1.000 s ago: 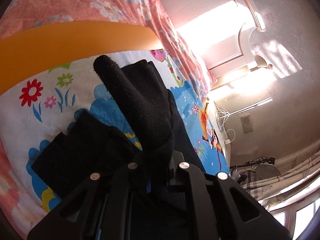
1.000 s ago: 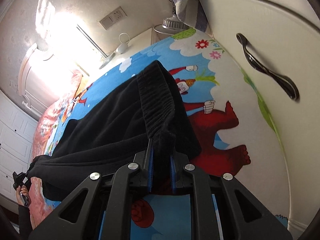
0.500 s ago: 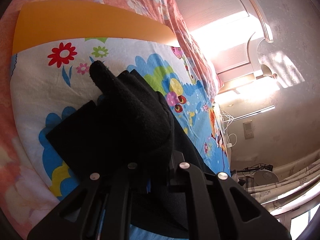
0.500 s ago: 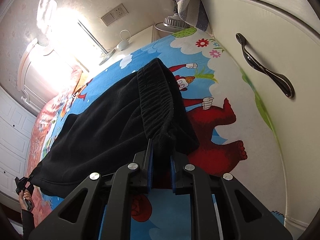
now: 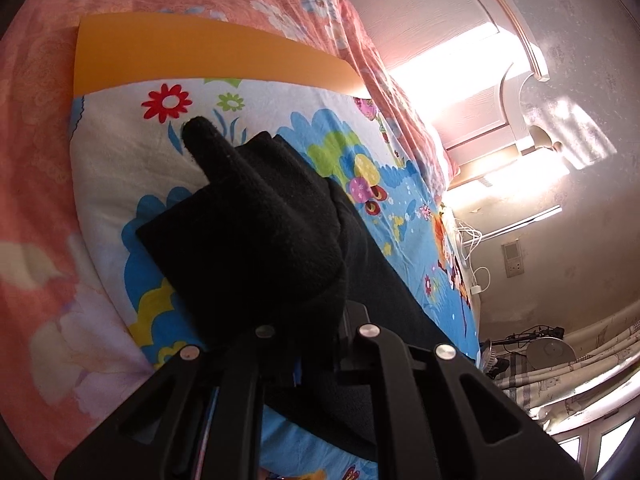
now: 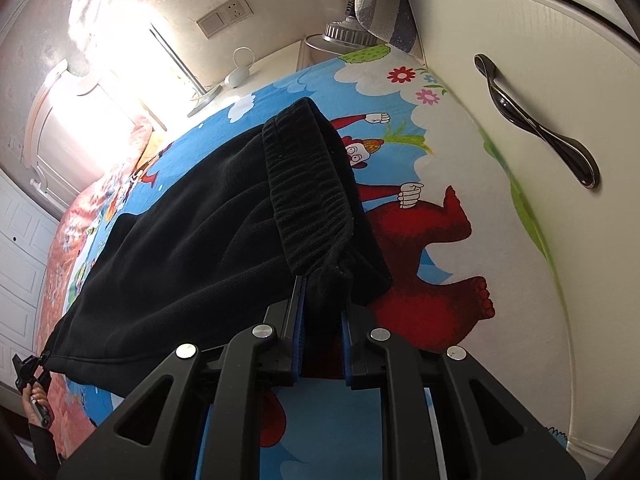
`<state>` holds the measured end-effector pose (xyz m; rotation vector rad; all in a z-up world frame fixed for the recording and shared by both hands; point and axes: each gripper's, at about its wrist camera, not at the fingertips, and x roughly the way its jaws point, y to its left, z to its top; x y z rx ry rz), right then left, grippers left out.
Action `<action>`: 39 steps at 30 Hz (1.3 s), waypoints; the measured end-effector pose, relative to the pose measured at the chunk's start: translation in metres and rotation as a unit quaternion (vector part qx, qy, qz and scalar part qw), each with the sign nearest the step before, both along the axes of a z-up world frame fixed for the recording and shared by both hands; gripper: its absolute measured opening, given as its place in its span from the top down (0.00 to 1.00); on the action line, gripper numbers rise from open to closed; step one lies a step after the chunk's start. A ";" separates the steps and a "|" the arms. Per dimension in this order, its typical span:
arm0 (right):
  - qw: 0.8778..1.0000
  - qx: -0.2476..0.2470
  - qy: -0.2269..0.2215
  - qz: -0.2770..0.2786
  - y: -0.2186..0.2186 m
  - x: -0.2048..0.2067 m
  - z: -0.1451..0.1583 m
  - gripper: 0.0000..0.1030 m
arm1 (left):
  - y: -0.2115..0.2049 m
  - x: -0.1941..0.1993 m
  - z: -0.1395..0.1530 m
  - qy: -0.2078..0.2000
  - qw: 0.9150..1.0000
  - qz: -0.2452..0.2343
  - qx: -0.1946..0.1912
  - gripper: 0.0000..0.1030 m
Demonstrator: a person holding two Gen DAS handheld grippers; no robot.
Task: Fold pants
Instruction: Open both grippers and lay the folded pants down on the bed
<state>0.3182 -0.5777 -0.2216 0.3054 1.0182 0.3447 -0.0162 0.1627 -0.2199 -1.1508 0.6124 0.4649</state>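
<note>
Hand-held grippers clamping black pants

The bed is spread with a cartoon-print sheet, blue and white, bearing a large red figure at about four o'clock in the right wrist view and flowers toward one o'clock. Black pants lie stretched across it from the centre out toward eight o'clock, the ribbed waistband raised near the middle. In the left wrist view the sheet shows a red flower at eleven o'clock; a bunched end of the pants rests on it at centre. An orange band borders the sheet at twelve o'clock, and a pink floral quilt lies beyond it and along nine o'clock.
</note>
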 end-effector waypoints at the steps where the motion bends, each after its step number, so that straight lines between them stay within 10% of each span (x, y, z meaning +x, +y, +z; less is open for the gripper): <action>1: 1.000 0.001 0.000 0.000 0.000 0.001 0.000 0.85 | 0.002 -0.004 -0.016 0.011 1.000 0.005 -0.019 0.91; 3: 1.000 -0.005 0.003 0.005 0.001 0.002 0.000 0.85 | 0.007 -0.011 -0.035 -0.010 0.998 0.012 -0.053 0.91; 10: 1.000 -0.015 0.013 0.013 0.003 0.004 0.003 0.85 | -0.007 -0.022 0.015 -0.040 0.999 0.020 0.007 0.91; 15: 0.999 -0.042 0.006 0.022 0.008 0.004 0.005 0.85 | 0.006 -0.018 -0.034 0.011 0.999 0.001 -0.039 0.87; 18: 0.995 -0.098 -0.013 0.034 0.017 0.000 0.009 0.85 | 0.005 -0.020 -0.020 -0.004 1.000 0.002 -0.015 0.64; 22: 0.971 -0.224 -0.065 0.044 0.044 -0.013 0.013 0.84 | 0.021 -0.017 -0.013 0.020 1.000 0.002 -0.010 0.82; 25: 0.946 -0.306 -0.102 0.035 0.064 -0.030 0.021 0.82 | 0.011 0.007 0.023 0.056 0.994 -0.040 0.088 0.83; 29: 0.947 -0.302 -0.109 -0.007 0.057 -0.044 0.037 0.46 | 0.015 0.020 0.013 0.098 0.988 -0.049 0.109 0.83; 35: 0.949 -0.290 -0.117 -0.022 0.041 -0.057 0.059 0.44 | 0.022 -0.009 -0.019 0.058 0.996 -0.008 0.066 0.45; 38: 0.957 -0.229 -0.174 0.037 0.072 -0.064 0.089 0.37 | 0.028 -0.019 -0.018 0.045 0.998 0.003 0.047 0.55; 39: 0.958 -0.204 -0.190 0.073 0.093 -0.065 0.095 0.34 | 0.028 -0.014 -0.017 0.048 0.997 -0.016 0.050 0.73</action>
